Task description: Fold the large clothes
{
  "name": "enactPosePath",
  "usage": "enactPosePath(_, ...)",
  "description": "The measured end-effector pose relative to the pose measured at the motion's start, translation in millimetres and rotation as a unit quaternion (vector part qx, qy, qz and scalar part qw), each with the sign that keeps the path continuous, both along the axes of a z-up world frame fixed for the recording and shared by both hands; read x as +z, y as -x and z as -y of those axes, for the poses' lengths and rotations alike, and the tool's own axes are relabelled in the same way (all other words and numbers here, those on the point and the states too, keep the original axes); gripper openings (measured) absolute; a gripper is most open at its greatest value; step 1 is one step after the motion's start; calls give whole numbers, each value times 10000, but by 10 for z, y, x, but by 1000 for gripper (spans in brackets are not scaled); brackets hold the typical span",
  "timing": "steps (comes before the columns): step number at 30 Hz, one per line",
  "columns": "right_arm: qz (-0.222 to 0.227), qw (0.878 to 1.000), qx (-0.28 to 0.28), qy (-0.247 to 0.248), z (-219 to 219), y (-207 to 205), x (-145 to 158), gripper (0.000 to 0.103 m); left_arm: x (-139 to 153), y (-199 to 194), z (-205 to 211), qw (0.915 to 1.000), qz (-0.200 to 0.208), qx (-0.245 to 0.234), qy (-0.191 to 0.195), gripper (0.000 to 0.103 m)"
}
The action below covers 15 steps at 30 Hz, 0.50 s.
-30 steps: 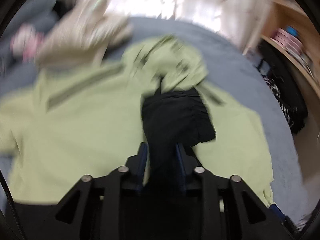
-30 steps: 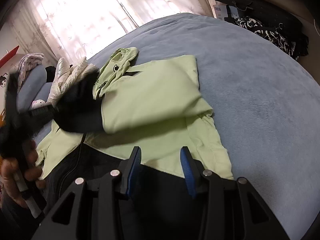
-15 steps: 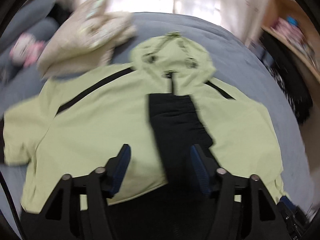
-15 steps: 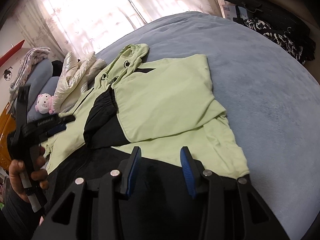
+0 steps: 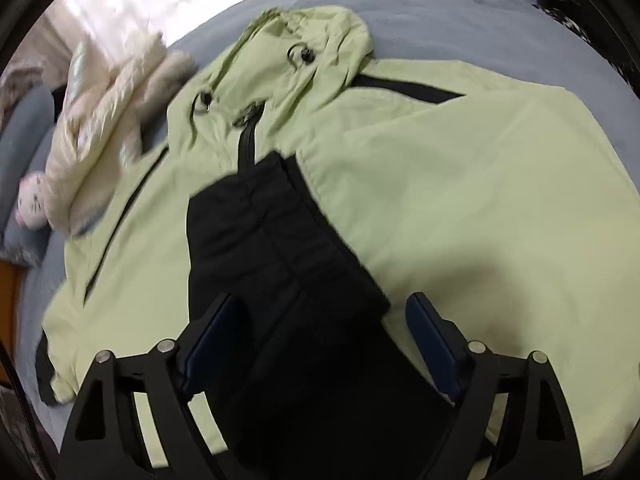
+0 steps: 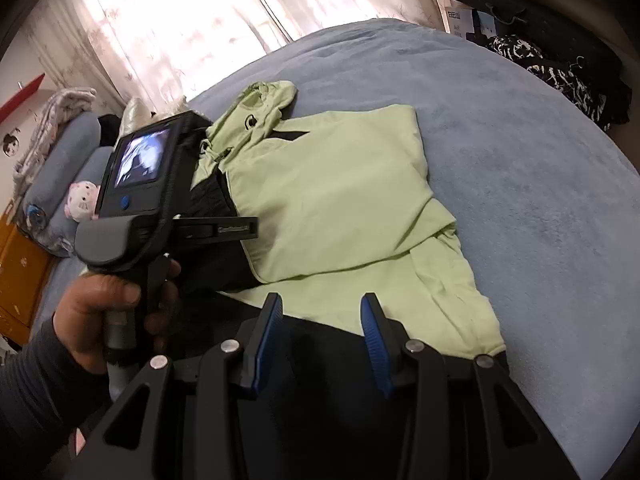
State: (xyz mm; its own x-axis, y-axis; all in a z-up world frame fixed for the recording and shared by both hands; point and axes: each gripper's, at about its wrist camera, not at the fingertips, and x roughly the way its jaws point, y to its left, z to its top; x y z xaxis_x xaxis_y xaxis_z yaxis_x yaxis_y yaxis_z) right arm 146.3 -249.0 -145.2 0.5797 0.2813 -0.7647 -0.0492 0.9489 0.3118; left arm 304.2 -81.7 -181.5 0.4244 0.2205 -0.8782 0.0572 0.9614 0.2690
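A light green hooded jacket [image 5: 460, 208] with black trim lies spread on the blue-grey bed [image 5: 432, 12]. Its right sleeve is folded across the chest, the black cuff end [image 5: 276, 248] lying down the middle. My left gripper [image 5: 320, 316] is open and empty, its jaws straddling the black sleeve end just above it. In the right wrist view the jacket [image 6: 340, 200] lies ahead, and my right gripper [image 6: 322, 312] is open and empty over the black hem [image 6: 320, 360]. The left gripper's body and the hand holding it show at the left.
A cream puffy jacket [image 5: 112, 120] and a white-pink plush toy [image 5: 34, 204] lie at the bed's left by grey pillows. Dark patterned clothes [image 6: 560, 68] hang at the right past the bed edge. Curtains [image 6: 180, 20] cover a bright window behind.
My left gripper opened and let go of the black sleeve end, which now lies on the jacket's chest. It then drew back and swung over the jacket. The right gripper stayed open.
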Motion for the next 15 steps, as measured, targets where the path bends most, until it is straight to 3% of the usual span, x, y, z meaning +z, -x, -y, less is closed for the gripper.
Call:
enactPosePath(1, -9, 10000, 1, 66, -15, -10, 6, 41, 9, -30, -15, 9999, -78, -105, 78, 81)
enactPosePath(2, -11, 9999, 2, 112, -26, -19, 15, 41, 26, -30, -48, 9995, -114, -171, 221, 58)
enactPosePath(5, 64, 9998, 30, 199, -38, -52, 69, 41, 145, -66, -191, 9981, -151, -217, 553, 30)
enactPosePath(9, 273, 9993, 52, 268, -41, -71, 185, 41, 531, 60, -606, 9911, 500, 5, 1233, 29)
enactPosePath(11, 360, 9990, 68, 264, -44, -72, 226, 41, 725, 239, -1024, 9780, 1072, 410, 1740, 29)
enactPosePath(15, 337, 9991, 102, 255, -68, -101, 218, 41, 633, 505, -1662, 9637, 1244, 1195, 2037, 30)
